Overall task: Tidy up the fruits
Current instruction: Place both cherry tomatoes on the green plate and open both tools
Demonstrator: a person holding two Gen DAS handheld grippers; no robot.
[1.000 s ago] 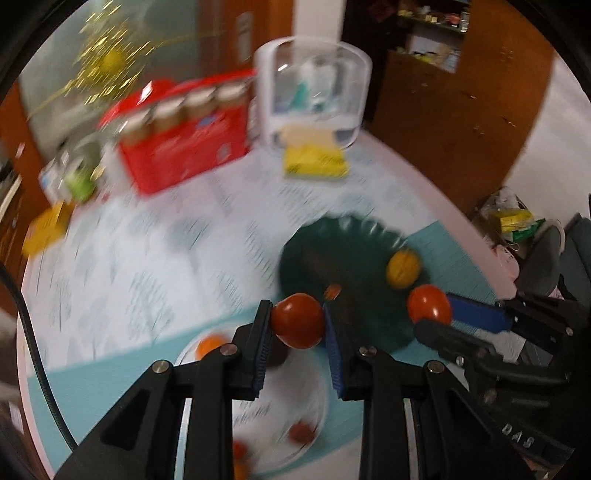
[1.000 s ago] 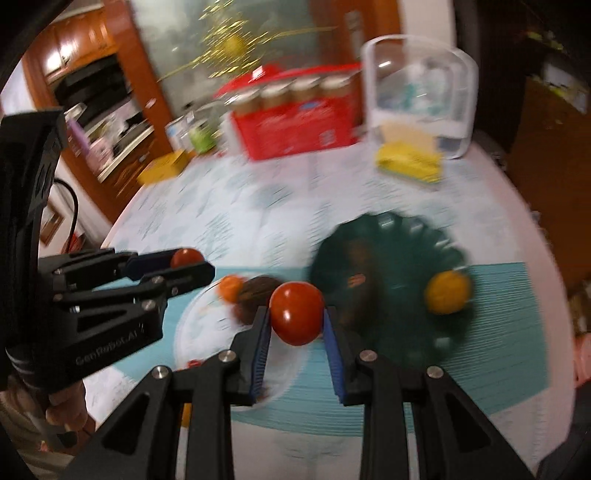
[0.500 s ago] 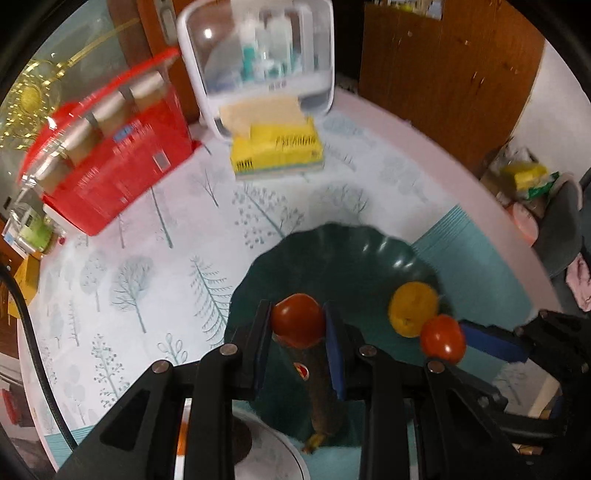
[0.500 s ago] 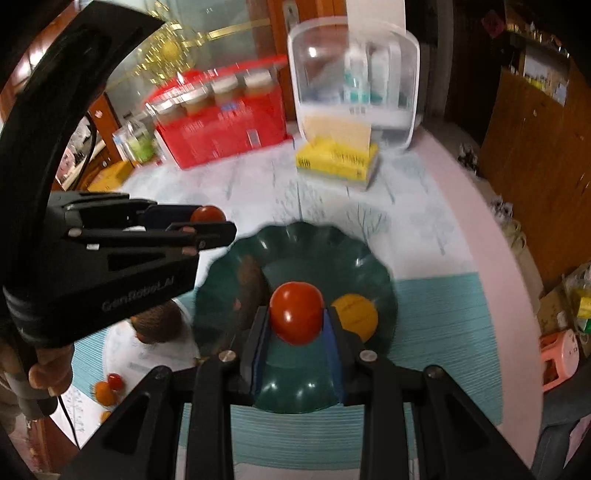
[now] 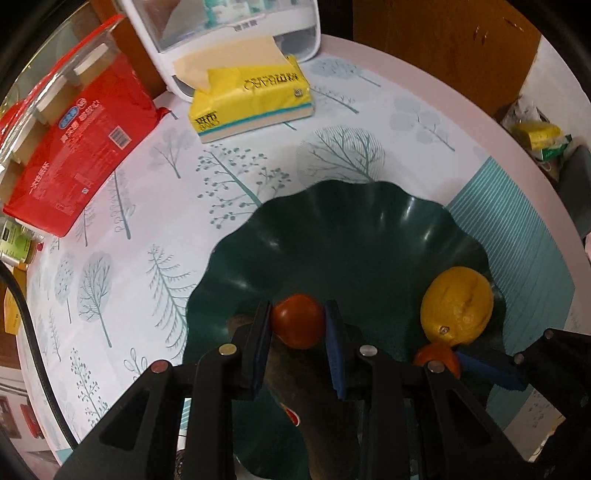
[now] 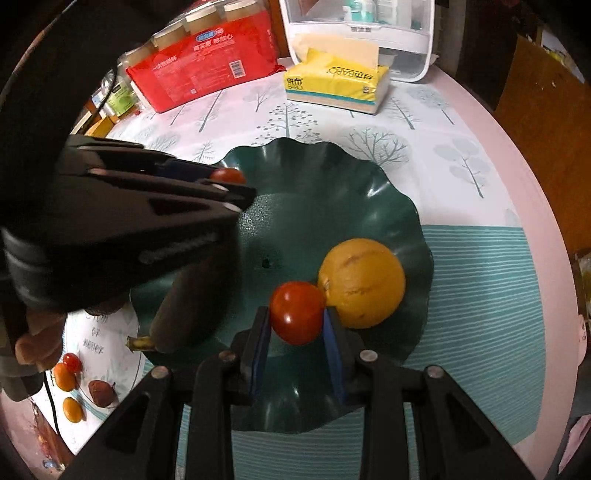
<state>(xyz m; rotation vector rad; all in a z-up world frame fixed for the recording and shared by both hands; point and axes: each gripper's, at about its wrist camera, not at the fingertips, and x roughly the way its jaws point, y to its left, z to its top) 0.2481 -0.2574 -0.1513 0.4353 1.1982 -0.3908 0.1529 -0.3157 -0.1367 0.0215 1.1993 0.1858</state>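
My left gripper [image 5: 297, 326] is shut on a red tomato [image 5: 297, 325] and holds it low over the left part of the dark green wavy-rimmed bowl [image 5: 351, 236]. My right gripper [image 6: 297, 314] is shut on a second red tomato [image 6: 297, 312], low over the bowl [image 6: 332, 177] and touching or nearly touching a yellow-orange citrus fruit [image 6: 364, 282] lying in it. A dark, overripe banana [image 6: 184, 310] lies in the bowl's left side. The left gripper [image 6: 229, 179] also shows in the right wrist view, the right gripper [image 5: 443, 360] in the left wrist view.
A white plate [image 6: 107, 354] left of the bowl holds small orange and red fruits and a brown one. A yellow tissue pack [image 6: 336, 86], a red jar pack [image 6: 207, 70] and a white plastic box [image 6: 358, 33] stand at the back. The round table's edge [image 6: 528, 155] curves at right.
Both grippers have moved forward and down over the green bowl, each still holding its tomato. The right one's tomato has come up against the citrus fruit.
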